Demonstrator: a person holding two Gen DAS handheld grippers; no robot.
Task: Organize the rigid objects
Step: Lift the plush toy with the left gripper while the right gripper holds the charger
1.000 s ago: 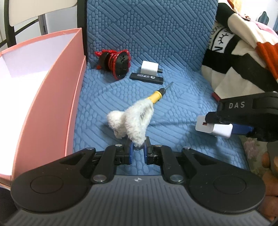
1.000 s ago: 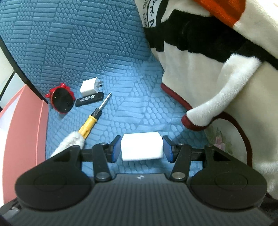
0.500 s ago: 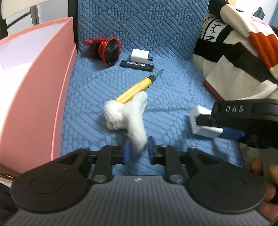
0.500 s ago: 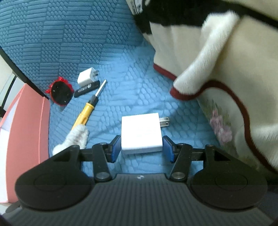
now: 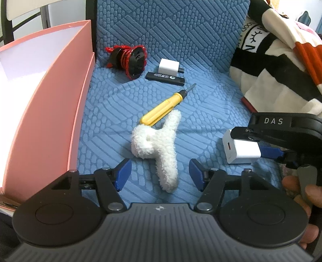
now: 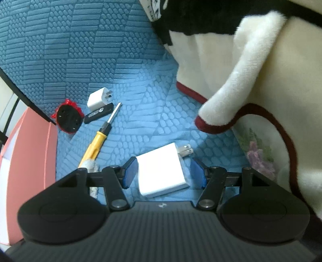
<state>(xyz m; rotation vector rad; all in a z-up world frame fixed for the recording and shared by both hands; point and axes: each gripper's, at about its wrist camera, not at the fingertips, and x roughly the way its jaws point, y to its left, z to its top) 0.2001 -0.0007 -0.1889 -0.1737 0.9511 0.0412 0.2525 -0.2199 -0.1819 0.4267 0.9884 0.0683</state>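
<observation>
Blue quilted cushion (image 5: 201, 104) spans the area under and ahead of the gripper. Striped fleece blanket (image 5: 281, 66) piled far right. White chair frame (image 5: 24, 10) upper left.

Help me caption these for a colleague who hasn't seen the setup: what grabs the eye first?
The fluffy white toy lies mid-cushion between the opening jaws of the left hand-held gripper, its top against a yellow screwdriver. To the right, the right hand-held gripper brackets a white charger. A big pink box fills the left edge.
</observation>
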